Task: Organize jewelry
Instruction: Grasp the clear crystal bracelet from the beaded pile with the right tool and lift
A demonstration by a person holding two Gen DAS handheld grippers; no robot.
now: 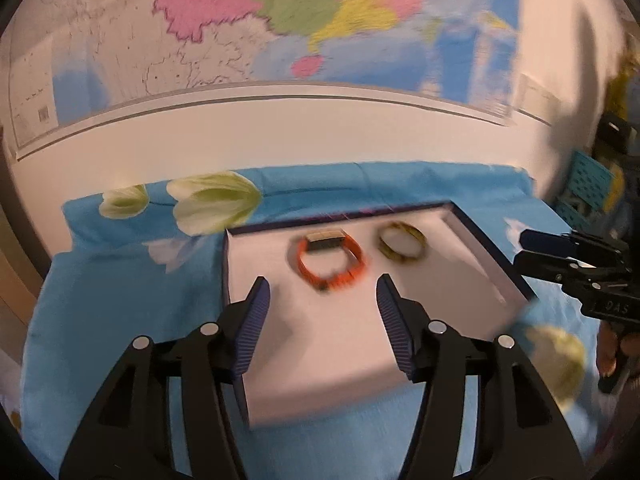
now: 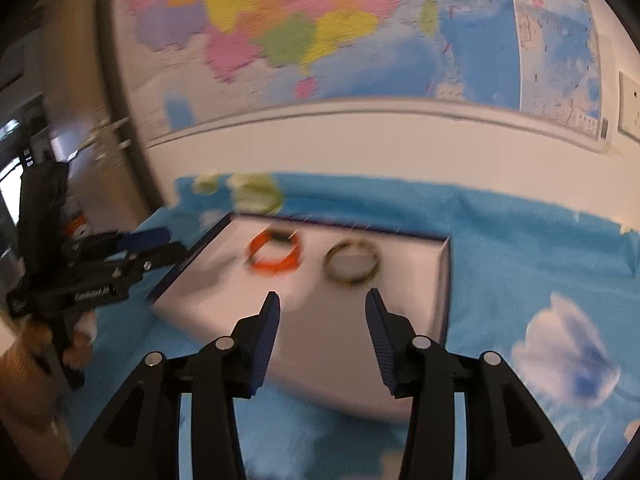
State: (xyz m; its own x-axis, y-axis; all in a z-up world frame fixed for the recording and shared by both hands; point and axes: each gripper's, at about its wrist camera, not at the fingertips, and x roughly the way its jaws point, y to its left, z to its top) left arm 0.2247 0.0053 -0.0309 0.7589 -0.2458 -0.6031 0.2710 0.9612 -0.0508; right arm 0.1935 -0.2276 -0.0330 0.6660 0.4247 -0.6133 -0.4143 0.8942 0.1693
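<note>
In the left wrist view, the left gripper (image 1: 322,298) hangs over the near part of a shallow white tray (image 1: 486,236) with a dark rim, its fingers (image 1: 256,312) spread apart and holding nothing. The tray sits on a blue flowered cloth (image 1: 120,300) and holds two pieces toward its far edge: an orange band (image 1: 329,260) at about the middle and a gold bangle (image 1: 401,245) to its right, near each other but apart. The right gripper (image 1: 524,249) reaches in over the tray's right edge; from this side I cannot tell how its fingers stand. A map (image 1: 280,20) hangs on the wall behind. In the right wrist view, the right gripper (image 2: 322,304) points at the tray (image 2: 445,280) from the near edge, fingers (image 2: 378,320) released and empty, with the bangle (image 2: 352,266) just ahead and the band (image 2: 275,256) to its left. The left gripper (image 2: 164,244) shows at the tray's left edge, its tips close together as seen from the side. Both views are smeared, so the risks are judgement: with both grippers converging on one light tray, a finger could catch the rim and tip or slide it on the loose cloth (image 2: 540,264); a thin bangle lying flat may skid away from closing fingers, and the grippers could knock each other over the two close pieces.
</note>
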